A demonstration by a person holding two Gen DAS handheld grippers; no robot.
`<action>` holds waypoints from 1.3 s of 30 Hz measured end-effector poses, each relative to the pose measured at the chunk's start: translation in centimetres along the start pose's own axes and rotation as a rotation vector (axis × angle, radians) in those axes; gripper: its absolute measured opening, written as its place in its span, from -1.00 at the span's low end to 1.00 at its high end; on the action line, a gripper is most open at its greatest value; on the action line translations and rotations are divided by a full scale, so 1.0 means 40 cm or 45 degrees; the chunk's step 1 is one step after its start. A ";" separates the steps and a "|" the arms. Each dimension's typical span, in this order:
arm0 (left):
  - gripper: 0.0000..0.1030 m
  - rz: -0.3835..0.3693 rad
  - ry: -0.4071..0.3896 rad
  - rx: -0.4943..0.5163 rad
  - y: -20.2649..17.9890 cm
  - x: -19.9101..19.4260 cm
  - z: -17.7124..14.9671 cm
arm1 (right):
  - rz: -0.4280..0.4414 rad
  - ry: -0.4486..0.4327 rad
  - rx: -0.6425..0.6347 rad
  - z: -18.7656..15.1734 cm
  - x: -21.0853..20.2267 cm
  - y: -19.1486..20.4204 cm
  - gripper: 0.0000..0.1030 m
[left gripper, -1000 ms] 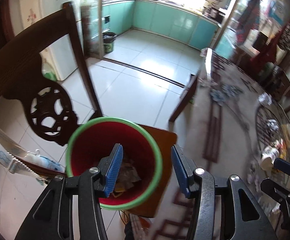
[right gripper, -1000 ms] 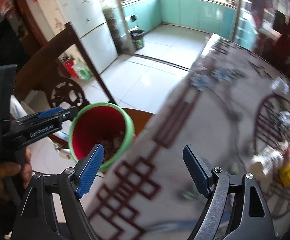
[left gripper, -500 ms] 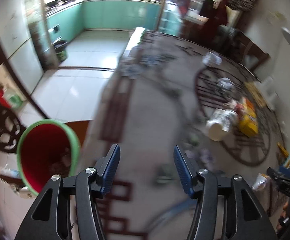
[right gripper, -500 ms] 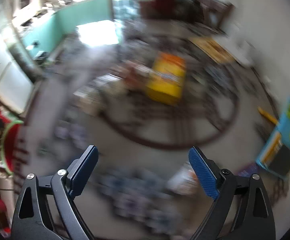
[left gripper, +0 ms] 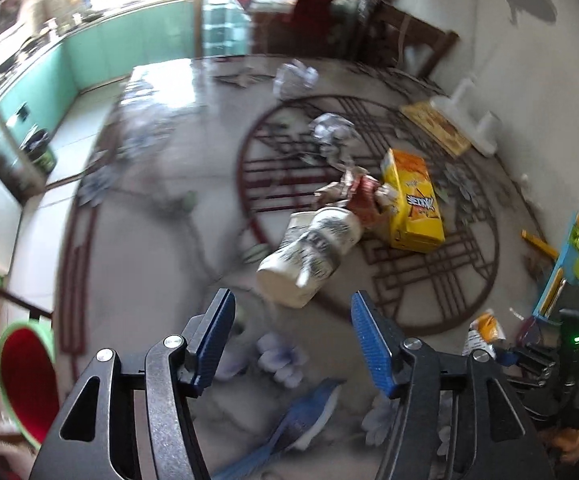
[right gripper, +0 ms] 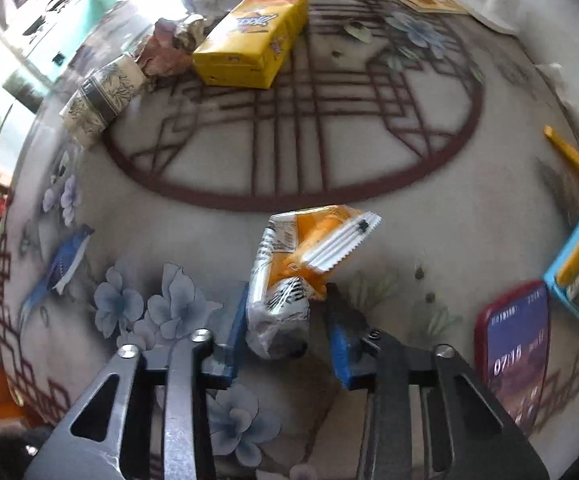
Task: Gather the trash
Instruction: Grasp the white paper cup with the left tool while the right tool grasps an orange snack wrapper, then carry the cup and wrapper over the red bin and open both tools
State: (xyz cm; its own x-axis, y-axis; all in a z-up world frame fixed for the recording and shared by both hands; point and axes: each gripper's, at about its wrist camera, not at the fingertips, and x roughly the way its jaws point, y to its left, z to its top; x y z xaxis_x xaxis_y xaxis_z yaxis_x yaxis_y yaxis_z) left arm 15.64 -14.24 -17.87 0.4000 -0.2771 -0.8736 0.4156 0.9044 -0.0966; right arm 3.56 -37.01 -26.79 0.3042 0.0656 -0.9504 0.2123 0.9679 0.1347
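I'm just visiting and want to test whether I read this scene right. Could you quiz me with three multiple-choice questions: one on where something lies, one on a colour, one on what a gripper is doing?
1. Where does the paper cup lie?
A. On its side on the table, near the yellow box
B. Upright inside the bin
C. On the floor

2. What colour is the inside of the bin?
A. Blue
B. Red
C. Yellow

3. What is the right gripper doing?
A. Hanging open over bare table
B. Clamped on the yellow box
C. Shut on an orange and white snack wrapper

Answers:
1. A, since the cup's base faces the left wrist camera, with the box just past it.
2. B, red inside, with a green rim.
3. C, since both blue pads press the wrapper's sides.
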 end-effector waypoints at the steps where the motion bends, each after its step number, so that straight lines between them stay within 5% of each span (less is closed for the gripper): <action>1: 0.16 0.009 0.020 0.022 -0.011 0.025 0.014 | 0.010 -0.008 -0.004 0.007 -0.002 -0.006 -0.48; 10: 0.16 0.028 0.217 0.082 -0.029 0.221 0.077 | 0.014 -0.051 -0.044 0.094 -0.018 -0.039 -0.49; 19: 0.09 -0.034 0.176 0.097 -0.027 0.245 0.093 | 0.014 -0.040 -0.062 0.098 0.011 -0.014 -0.49; 20: -0.28 -0.044 0.145 0.095 -0.022 0.229 0.090 | 0.010 -0.043 -0.064 0.097 0.008 -0.011 -0.49; 28: -0.28 -0.064 0.032 -0.020 0.028 0.087 0.048 | 0.002 -0.103 -0.101 0.103 -0.039 0.047 -0.49; 39: -0.27 0.027 -0.100 -0.148 0.150 -0.160 -0.079 | 0.083 -0.243 -0.193 0.139 -0.143 0.225 -0.48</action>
State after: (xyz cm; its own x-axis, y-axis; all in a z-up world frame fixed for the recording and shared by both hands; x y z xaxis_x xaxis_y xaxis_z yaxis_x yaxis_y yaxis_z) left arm 12.98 -6.01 -14.35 0.4721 -0.2780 -0.8366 0.3107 0.9405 -0.1372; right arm 8.91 -30.04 -18.57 0.4853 0.0957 -0.8691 0.0493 0.9894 0.1365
